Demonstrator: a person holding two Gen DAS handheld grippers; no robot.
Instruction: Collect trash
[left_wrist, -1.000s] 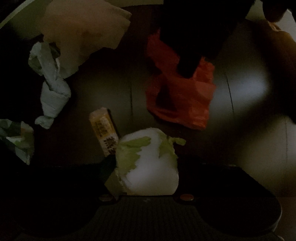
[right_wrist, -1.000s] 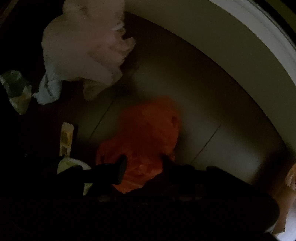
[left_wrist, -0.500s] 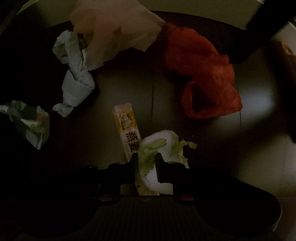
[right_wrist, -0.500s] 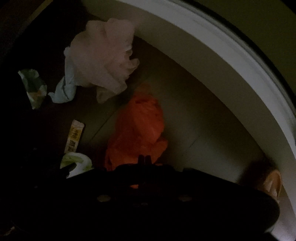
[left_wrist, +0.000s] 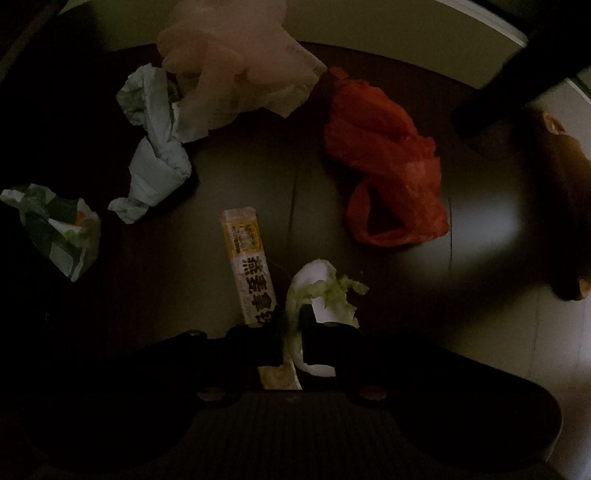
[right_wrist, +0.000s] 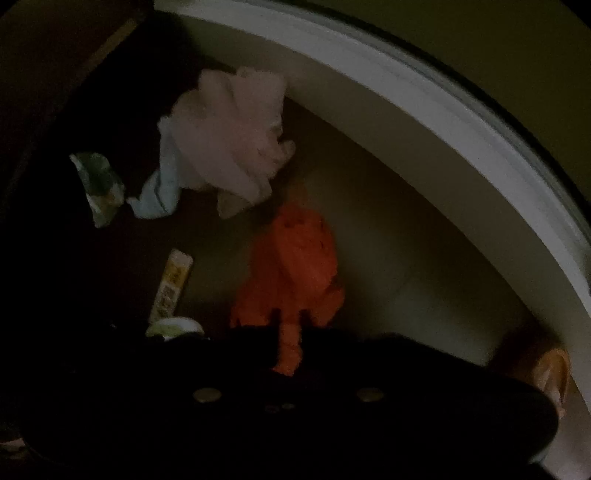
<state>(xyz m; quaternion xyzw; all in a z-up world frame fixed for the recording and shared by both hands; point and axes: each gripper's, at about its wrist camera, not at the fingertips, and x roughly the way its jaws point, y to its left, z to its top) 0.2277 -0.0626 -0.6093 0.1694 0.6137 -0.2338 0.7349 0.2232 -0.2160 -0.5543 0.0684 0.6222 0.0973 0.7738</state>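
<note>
Dim floor (left_wrist: 258, 177): left jaws pinch green-white wrapper (left_wrist: 325, 295); right jaws pinch red bag (right_wrist: 295, 266).

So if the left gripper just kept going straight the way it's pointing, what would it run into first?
The left gripper is shut on the white-and-green wrapper. Straight ahead lies bare dark floor, with the yellow stick packet just to one side; farther on sits the pale plastic bag. Depth is uncertain in this dim view.

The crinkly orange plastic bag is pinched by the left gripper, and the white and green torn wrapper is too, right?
Not quite. The right gripper pinches the crinkly orange plastic bag, as the right wrist view shows. The left gripper holds only the white and green torn wrapper.
</note>
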